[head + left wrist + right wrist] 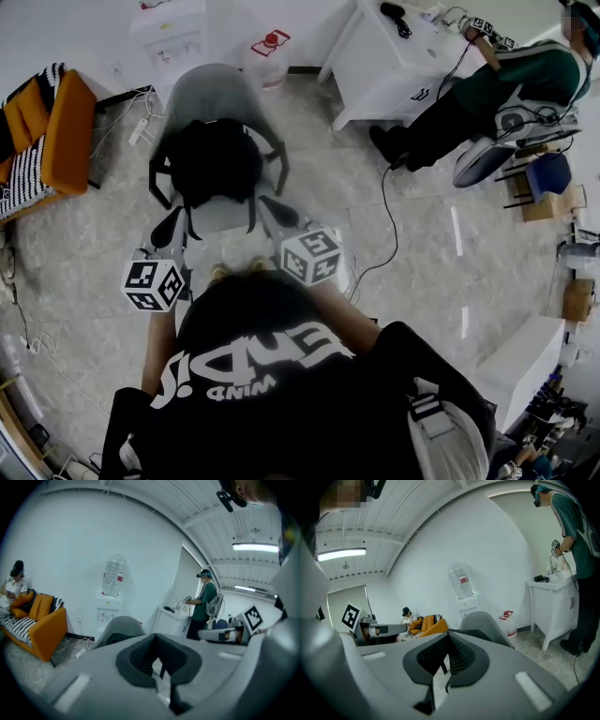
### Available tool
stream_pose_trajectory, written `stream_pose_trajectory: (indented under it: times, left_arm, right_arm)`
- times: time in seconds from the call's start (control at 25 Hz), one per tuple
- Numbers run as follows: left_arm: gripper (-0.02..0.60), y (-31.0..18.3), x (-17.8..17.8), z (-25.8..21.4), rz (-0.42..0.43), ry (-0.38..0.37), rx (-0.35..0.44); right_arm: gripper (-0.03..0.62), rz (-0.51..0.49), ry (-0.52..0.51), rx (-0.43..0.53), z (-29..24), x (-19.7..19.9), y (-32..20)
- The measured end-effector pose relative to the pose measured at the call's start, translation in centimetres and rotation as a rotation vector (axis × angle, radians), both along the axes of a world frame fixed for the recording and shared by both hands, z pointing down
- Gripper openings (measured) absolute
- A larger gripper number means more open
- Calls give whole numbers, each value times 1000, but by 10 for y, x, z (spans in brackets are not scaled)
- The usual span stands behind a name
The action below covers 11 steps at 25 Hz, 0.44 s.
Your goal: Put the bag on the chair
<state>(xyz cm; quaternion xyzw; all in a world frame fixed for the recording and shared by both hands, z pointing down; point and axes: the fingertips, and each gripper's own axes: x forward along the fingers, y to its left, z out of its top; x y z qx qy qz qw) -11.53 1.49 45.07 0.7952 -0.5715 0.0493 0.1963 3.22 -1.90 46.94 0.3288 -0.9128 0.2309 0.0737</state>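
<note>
A black bag point(214, 159) rests on the seat of a grey chair point(208, 94), with its straps hanging over the front edge. My left gripper point(172, 223) hovers just in front of the chair's left corner, shut and holding nothing. At the seat's right front corner is my right gripper point(277, 208), also shut and empty. In the left gripper view the left gripper point(157, 663) has its pads together, with the chair point(123, 624) and bag point(117, 638) beyond. In the right gripper view the right gripper point(446, 662) is likewise closed before the chair point(483, 620) and bag point(473, 633).
An orange sofa point(58, 141) stands at the left and a water dispenser point(173, 37) behind the chair. At the back right, a person in green point(511, 80) works at a white desk point(384, 70). A cable point(386, 225) trails across the floor right of the chair.
</note>
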Motion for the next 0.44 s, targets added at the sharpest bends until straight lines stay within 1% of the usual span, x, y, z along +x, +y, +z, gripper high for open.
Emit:
stream_pose_trajectory:
  times: [0.44]
  left_arm:
    - [2, 0, -6, 5, -11, 13, -17]
  right_arm:
    - [0, -8, 25, -8, 5, -6, -1]
